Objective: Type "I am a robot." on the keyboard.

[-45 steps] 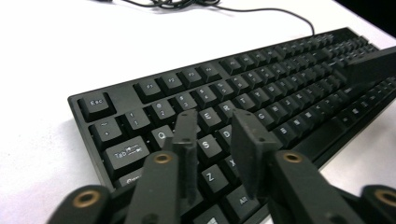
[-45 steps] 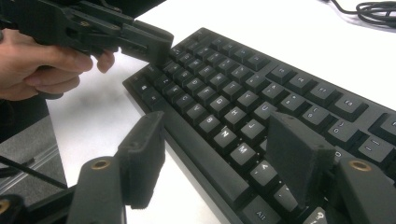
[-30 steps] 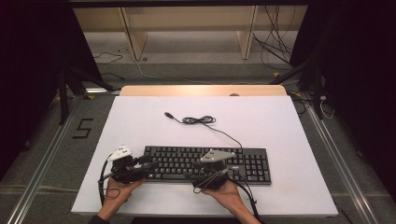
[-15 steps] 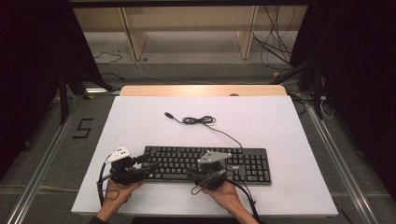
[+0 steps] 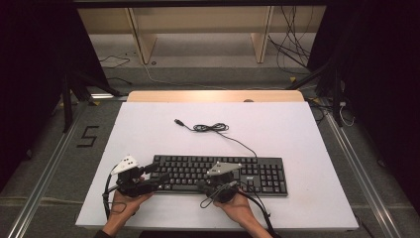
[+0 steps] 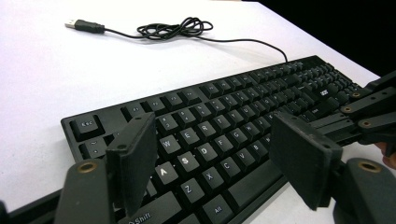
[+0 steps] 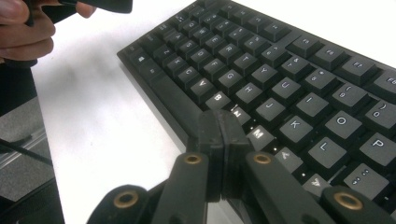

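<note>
A black keyboard [image 5: 218, 173] lies along the near part of the white table [image 5: 297, 124]. Its thin cable [image 5: 210, 128] coils behind it and ends in a USB plug [image 5: 178, 121]. My left gripper [image 5: 157, 177] hovers at the keyboard's left end. Its jaws stand open and have just been opening, with only keys [image 6: 224, 126] beneath the left gripper [image 6: 212, 135]. My right gripper [image 5: 204, 185] sits at the keyboard's front edge near the middle. The right gripper [image 7: 219, 121] has just closed, pads together and nothing between them, over the B, N and M keys [image 7: 289, 84].
A wooden strip [image 5: 213, 95] runs along the table's far edge, with shelving and loose cables on the floor behind. A "5" mark [image 5: 88, 136] is on the floor at left. Bare white tabletop surrounds the cable [image 6: 173, 29].
Both hands keep their places at the keyboard's near edge. At the high view's size no clear difference shows between the earlier frames and now.
</note>
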`<state>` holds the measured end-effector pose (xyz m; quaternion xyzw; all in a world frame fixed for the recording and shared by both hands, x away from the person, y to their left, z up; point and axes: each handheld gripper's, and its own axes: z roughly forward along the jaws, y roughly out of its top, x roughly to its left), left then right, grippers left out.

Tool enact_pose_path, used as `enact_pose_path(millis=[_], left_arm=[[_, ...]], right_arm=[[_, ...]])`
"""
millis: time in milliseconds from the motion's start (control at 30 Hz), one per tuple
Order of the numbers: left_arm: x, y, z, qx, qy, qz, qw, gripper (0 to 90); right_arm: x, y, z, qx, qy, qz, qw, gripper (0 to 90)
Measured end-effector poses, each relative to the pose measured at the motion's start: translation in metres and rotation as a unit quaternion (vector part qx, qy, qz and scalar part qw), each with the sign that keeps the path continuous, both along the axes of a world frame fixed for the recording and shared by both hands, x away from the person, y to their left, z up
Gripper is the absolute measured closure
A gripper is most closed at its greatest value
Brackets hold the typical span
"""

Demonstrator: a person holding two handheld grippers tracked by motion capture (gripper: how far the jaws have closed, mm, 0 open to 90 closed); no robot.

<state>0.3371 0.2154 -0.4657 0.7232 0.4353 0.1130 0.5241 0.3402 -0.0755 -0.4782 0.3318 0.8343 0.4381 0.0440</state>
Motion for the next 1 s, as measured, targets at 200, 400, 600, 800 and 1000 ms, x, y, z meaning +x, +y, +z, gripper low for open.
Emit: enact_pose_path(millis=[200, 400, 600, 800, 1000], left_arm=[[-0.0012, -0.0004, 0.0009, -0.002, -0.008, -0.004, 1.0000, 30.9], [-0.0024, -0.0017, 0.0015, 0.000, -0.012, -0.011, 0.9999, 30.4], [-0.0033, -0.0024, 0.0020, 0.001, -0.015, -0.013, 0.9998, 30.3], [-0.0039, -0.0037, 0.0020, 0.003, -0.016, -0.016, 0.9997, 30.1], [-0.0038, -0.0037, 0.0020, 0.002, -0.015, -0.016, 0.9998, 30.0]], right_arm=[[0.0005, 0.0015, -0.0020, -0.006, 0.001, 0.001, 1.0000, 90.0], [0.0011, 0.0031, -0.0043, -0.013, 0.001, 0.001, 0.9999, 90.0], [0.0015, 0.0035, -0.0051, -0.016, 0.001, 0.000, 0.9999, 90.0], [0.0017, 0.0037, -0.0060, -0.018, -0.002, 0.000, 0.9998, 90.0], [0.0027, 0.0042, -0.0080, -0.027, -0.002, -0.003, 0.9996, 90.0]])
